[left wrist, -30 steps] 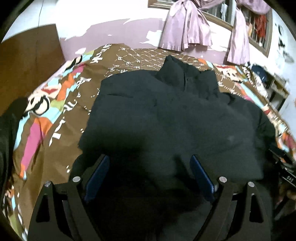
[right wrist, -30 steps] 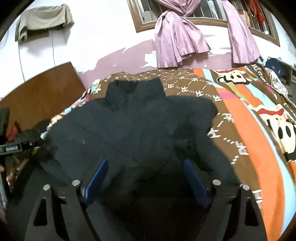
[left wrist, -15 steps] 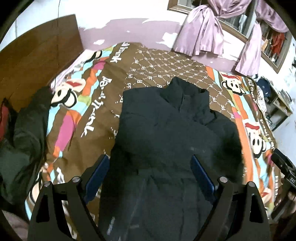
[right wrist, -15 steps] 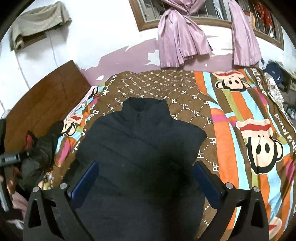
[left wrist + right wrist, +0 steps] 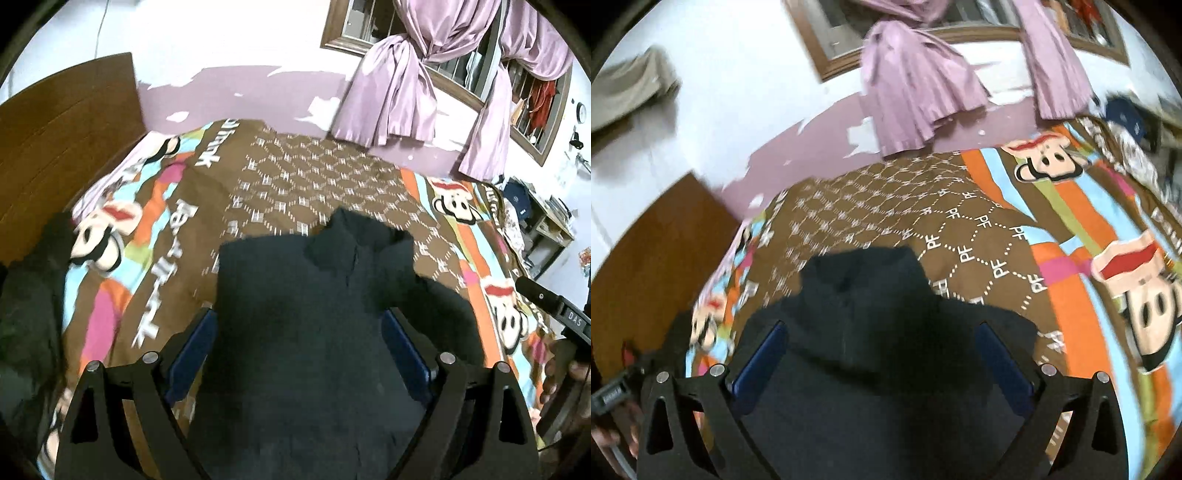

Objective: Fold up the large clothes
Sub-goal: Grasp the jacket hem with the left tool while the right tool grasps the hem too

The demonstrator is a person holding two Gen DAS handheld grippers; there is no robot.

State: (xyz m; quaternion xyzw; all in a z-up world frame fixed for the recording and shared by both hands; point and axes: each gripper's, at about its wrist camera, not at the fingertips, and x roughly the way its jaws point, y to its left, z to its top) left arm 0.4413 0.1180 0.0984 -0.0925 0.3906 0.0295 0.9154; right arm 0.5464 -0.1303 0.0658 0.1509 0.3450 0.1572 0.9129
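Note:
A black padded jacket (image 5: 295,266) lies flat on the bed, collar toward the far wall, its sides folded in to a narrow shape. My left gripper (image 5: 297,317) hovers above its middle, open, blue pads apart with nothing between them. My right gripper (image 5: 881,326) also hangs above the jacket (image 5: 864,288), open wide and empty. The right gripper's body (image 5: 546,306), with a hand on it, shows at the right edge of the left wrist view. The left gripper's body (image 5: 613,395) shows at the left edge of the right wrist view.
The bed has a brown and striped cartoon-print bedspread (image 5: 314,177). A dark garment (image 5: 29,295) is heaped at its left side by the wooden headboard (image 5: 66,122). Purple curtains (image 5: 399,85) hang at the far window. A cluttered shelf (image 5: 543,221) stands on the right.
Both grippers have risen and drawn back from the jacket, so more of the bed shows. The right gripper's jaws have spread wider. The jacket has stayed lying on the bed.

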